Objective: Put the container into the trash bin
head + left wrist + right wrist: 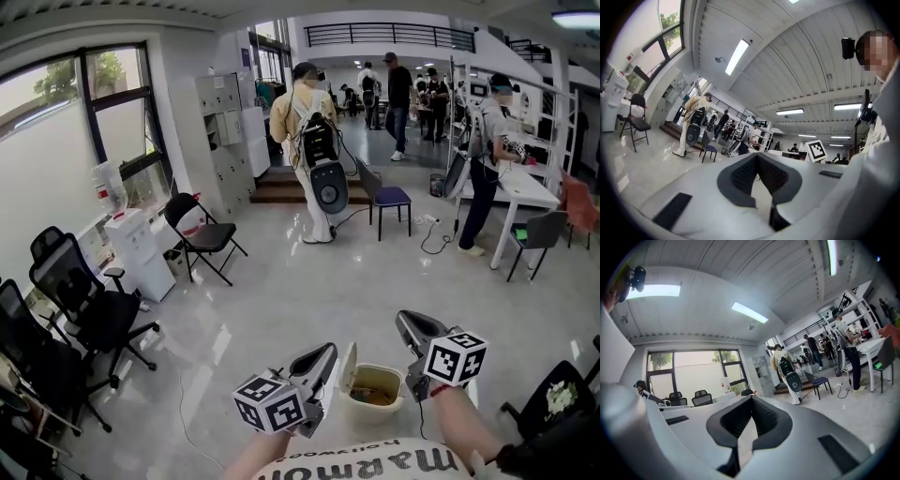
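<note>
A white trash bin [373,405] with its lid [347,367] flipped up stands on the floor just in front of me. Something brownish lies inside it; I cannot tell whether that is the container. My left gripper [328,349] hangs above the bin's left side and points up and forward. My right gripper [403,319] does the same above its right side. In the left gripper view the jaws [757,157] meet at their tips with nothing beyond them, and in the right gripper view the jaws [751,399] look the same. Both views face the ceiling.
Black office chairs [89,314] line the left wall beside a water dispenser [139,253] and a folding chair [202,234]. A person with a backpack [309,150] stands ahead, near a purple chair [389,199]. A white table [520,187] is at right, a dark chair [558,398] close by.
</note>
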A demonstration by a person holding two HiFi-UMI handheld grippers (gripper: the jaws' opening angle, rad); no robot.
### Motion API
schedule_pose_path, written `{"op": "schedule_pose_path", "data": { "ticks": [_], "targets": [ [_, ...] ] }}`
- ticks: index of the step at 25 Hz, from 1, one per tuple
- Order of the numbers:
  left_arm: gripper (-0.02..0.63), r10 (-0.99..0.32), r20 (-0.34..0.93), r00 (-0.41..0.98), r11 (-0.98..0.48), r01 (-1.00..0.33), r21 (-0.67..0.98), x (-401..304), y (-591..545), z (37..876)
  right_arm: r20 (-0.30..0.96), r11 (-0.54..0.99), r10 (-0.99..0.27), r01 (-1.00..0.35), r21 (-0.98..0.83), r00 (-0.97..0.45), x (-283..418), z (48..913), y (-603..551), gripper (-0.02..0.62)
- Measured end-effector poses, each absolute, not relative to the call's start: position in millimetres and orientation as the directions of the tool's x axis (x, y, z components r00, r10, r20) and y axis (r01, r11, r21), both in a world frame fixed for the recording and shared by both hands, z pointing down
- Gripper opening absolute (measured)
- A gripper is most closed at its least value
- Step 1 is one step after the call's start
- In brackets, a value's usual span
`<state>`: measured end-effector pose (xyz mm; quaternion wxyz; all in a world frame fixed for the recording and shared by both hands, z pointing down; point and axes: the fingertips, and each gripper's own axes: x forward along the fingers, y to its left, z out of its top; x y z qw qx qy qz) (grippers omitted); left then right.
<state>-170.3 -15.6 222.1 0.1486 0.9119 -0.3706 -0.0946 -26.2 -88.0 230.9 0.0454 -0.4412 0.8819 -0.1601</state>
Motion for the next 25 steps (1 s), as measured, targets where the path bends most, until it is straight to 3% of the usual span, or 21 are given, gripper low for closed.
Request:
{"op": "schedule_pose_path", "data": {
  "ticks": [17, 25],
  "targets": [
    [-0.011, -0.711, -0.059, 0.701, -0.668, -0.647, 0.367, -107, -21, 220, 0.134, 0.495, -0.822, -0.812, -0.309, -0.553, 63, 240, -73, 0.002],
    [-0.011, -0.729, -0.052, 0.682, -0.647, -0.664, 0.374, -105, -10, 222, 0.134, 0.5, -0.817, -0.805, -0.318, -0.561, 71, 243, -66, 0.002]
  ]
}}
